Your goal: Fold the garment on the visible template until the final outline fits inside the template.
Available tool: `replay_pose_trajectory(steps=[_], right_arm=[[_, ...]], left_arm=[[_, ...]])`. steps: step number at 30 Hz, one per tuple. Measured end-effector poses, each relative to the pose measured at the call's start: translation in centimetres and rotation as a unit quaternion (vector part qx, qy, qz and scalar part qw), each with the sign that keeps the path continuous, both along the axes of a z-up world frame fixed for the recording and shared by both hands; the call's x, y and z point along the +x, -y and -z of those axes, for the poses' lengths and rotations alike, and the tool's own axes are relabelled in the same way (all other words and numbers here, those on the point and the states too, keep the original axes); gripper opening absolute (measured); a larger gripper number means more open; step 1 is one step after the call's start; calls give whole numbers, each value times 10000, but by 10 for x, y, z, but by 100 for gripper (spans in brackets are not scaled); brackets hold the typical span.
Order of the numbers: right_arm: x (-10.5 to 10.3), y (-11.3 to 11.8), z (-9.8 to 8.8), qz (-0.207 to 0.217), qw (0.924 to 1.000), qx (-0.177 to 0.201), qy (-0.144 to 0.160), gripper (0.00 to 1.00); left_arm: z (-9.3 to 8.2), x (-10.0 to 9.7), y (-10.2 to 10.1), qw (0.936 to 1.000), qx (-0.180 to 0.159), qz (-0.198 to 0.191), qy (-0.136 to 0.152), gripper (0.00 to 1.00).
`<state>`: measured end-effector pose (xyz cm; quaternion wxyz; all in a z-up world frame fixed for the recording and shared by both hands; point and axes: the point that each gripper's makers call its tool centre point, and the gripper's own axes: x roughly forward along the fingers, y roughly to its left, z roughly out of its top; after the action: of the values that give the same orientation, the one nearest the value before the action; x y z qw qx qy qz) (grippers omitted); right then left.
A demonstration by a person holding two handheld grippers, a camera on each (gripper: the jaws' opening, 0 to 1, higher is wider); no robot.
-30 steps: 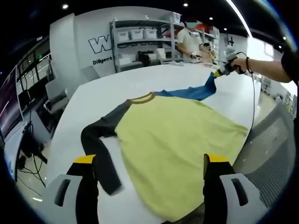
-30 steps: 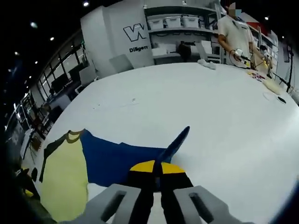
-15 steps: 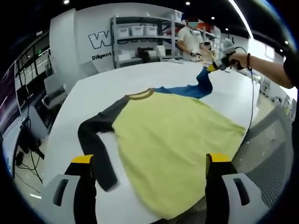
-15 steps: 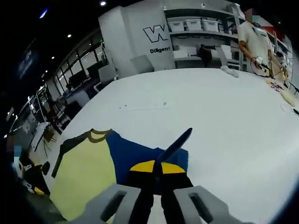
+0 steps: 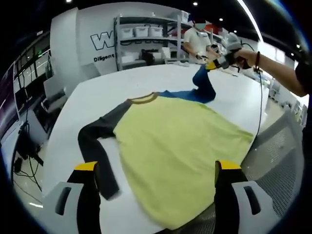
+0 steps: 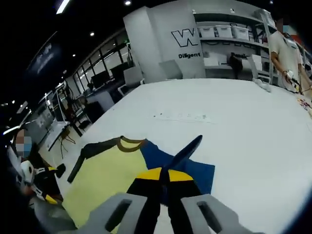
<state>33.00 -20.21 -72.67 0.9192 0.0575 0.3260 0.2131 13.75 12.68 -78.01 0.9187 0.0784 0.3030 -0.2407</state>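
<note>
The blue sleeve (image 5: 204, 84) has risen higher, clenched in the right tool (image 6: 165, 176).

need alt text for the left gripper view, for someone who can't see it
A yellow long-sleeved shirt lies spread on a white table, its dark grey sleeve flat beside it. The right tongs, held in a person's hand, lift the blue sleeve off the table. The left tongs are open in the foreground.
</note>
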Motion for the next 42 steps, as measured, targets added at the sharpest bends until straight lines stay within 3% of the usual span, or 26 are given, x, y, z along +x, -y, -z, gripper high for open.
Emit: replay_pose_trajectory(steps=[19,32,42], right_arm=[[-3,-91,-17,-838,9963,165,91,0],[-15,-167,-5,-1481,9889,54,-29,0],[-21,-217,8,-1877,9819,-221,-78,0]], left_arm=[[-1,-1,1,10000,-93,7,-5,92],[2,-3,1,10000,-51,8,-80,91],[-3,0,2,9999,19,86,125,95]])
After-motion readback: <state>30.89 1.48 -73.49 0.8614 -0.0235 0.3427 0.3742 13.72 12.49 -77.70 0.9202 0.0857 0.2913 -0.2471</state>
